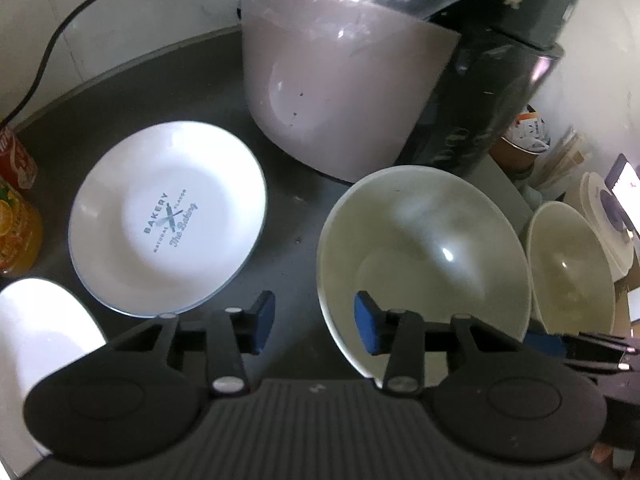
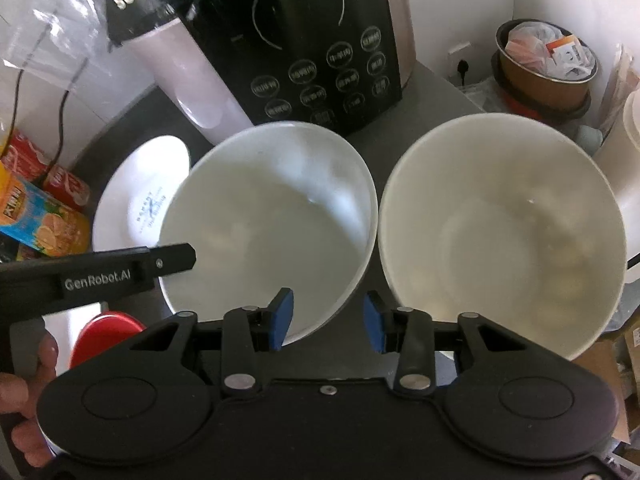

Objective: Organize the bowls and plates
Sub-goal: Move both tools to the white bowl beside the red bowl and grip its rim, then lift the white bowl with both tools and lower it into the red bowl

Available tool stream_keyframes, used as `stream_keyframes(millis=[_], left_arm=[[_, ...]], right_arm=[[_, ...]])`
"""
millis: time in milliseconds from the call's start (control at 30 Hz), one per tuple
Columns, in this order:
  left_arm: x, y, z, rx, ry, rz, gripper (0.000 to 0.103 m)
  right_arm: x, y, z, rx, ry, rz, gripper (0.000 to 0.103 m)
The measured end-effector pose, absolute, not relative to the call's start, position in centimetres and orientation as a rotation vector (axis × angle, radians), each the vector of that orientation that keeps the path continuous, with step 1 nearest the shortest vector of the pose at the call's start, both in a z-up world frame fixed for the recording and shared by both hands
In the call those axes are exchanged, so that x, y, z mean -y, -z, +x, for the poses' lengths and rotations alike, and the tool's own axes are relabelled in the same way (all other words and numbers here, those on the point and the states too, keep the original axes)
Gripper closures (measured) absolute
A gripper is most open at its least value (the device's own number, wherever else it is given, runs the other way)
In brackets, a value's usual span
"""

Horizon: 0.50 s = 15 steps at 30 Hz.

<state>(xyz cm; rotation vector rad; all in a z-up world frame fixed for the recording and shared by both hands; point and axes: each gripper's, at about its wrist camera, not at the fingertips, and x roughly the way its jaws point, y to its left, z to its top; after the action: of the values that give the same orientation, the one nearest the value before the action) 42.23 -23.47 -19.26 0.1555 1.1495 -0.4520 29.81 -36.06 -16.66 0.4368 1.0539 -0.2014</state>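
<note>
Left wrist view: printed plate [image 1: 168, 216] left, left gripper [image 1: 316, 322] half-open astride the near bowl [image 1: 424, 256] rim, gripping nothing; right gripper [image 2: 328, 320] likewise empty between both bowls; I fear a pad clipping a rim, tipping the far bowl [image 2: 504, 236].

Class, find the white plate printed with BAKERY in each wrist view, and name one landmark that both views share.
Left wrist view: plate, left of centre, fully visible.
Right wrist view: plate, left, partly behind the near bowl.
Shared landmark: the black SUPOR appliance.
</note>
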Motion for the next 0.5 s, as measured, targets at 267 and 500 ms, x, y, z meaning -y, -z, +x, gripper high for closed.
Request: stream_keyframes(millis=[267,500], left_arm=[[24.3,20.5,42.9,-1.186,0.433,0.169,0.078],[24.4,20.4,43.0,-1.176,0.43,0.139,0.097]], right_arm=[[35.5,16.9,31.0,-1.069,0.197,0.385,0.073],[35.9,16.9,30.7,-1.061,0.22,0.382,0.085]])
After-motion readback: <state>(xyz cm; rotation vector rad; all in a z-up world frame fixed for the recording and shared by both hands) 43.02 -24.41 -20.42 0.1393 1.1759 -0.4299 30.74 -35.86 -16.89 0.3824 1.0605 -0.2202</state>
